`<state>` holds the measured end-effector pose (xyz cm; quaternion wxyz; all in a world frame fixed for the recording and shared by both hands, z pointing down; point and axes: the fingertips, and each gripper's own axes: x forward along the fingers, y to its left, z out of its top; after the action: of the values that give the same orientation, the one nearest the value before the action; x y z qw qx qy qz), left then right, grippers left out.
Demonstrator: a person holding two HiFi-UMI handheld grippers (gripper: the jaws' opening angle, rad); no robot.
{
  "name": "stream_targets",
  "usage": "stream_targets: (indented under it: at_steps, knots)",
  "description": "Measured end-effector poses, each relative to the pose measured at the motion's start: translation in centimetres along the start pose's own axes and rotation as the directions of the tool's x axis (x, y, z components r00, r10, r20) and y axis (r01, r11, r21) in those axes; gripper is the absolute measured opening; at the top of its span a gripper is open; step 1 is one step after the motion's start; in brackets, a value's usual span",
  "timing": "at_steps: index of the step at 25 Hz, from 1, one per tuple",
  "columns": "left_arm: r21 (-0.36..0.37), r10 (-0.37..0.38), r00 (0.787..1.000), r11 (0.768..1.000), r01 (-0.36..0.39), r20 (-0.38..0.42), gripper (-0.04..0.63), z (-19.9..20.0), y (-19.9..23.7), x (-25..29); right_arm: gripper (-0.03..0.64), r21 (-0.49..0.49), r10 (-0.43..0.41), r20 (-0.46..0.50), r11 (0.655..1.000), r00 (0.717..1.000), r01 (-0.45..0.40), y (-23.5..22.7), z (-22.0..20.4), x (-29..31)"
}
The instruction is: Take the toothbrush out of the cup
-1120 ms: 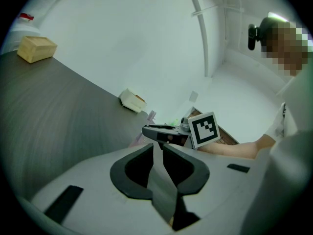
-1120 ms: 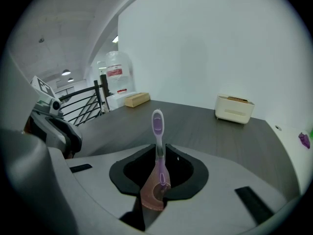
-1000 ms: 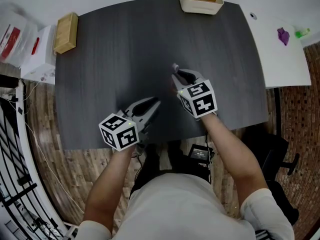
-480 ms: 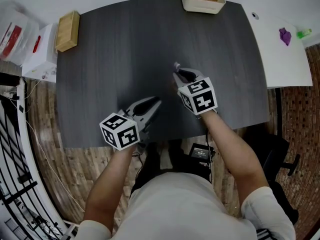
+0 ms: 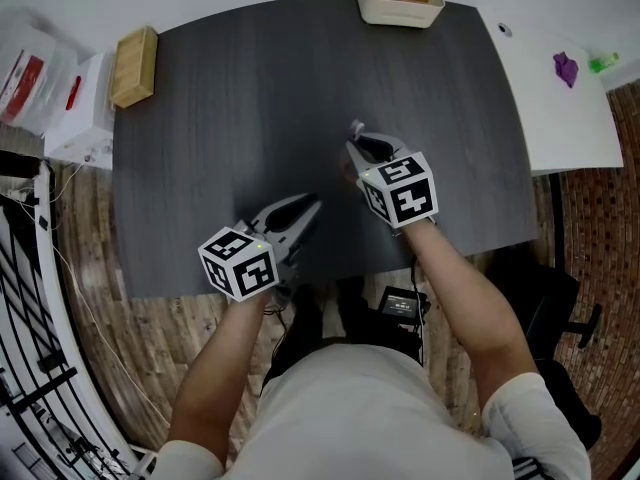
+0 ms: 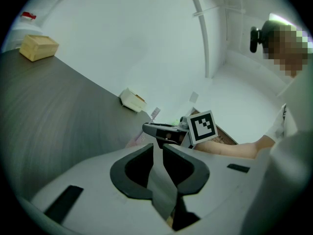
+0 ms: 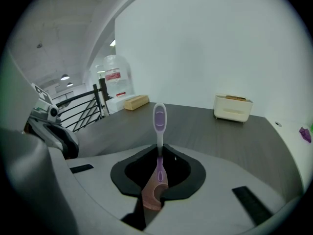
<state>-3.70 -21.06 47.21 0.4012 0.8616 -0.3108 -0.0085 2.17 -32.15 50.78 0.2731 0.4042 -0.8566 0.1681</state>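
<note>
The step in hand looks like the lift-out itself: the right gripper (image 7: 159, 153) has its jaws closed on the handle of the purple-and-white toothbrush (image 7: 159, 117). The brush stands upright between them, its head poking above the jaw tips. In the head view this gripper (image 5: 358, 146) sits over the dark table (image 5: 220, 118), well to the near side of the cream box (image 5: 400, 3) at the table's far edge, and the brush head (image 5: 356, 128) shows just on the box side of the jaw tips. A faint pinkish, see-through shape lies under the right gripper in the left gripper view; I take it for the cup (image 6: 133, 141), though it is too blurred to be sure. A pinkish form also shows below the jaws in the right gripper view. Whether the foot of the handle has cleared the cup's rim cannot be told from any view. The left gripper (image 6: 157, 148) holds nothing; its jaws stand nearly together with only a slim gap, and it rests nearer the person than the right one, farther again from the cream box. By my judgement, the next move calls for a straight upward pull, keeping the brush vertical so that it does not drag on the light cup and tip it. Once the handle is clear, the brush can be carried aside and laid on bare table. The left gripper is free to steady the cup if it starts to rise.
</note>
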Motion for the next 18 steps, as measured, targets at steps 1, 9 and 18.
stream_targets:
  at_steps: [1,9,18]
  knots:
    - [0.001,-0.001,1.0,1.0,0.001,0.001,0.04,0.0,0.0,0.0,0.043,0.0,-0.001,0.005,1.0,1.0,0.001,0.0,0.2,-0.1]
    - [0.015,-0.01,1.0,1.0,0.01,0.015,0.04,0.3,-0.8,-0.2,0.043,-0.005,-0.026,0.01,1.0,1.0,0.026,-0.5,0.3,-1.3]
    - [0.032,-0.02,0.999,0.999,0.019,0.043,0.04,0.8,-1.8,-0.9,0.043,-0.013,-0.058,0.048,0.998,0.997,0.059,-0.6,1.5,-3.7]
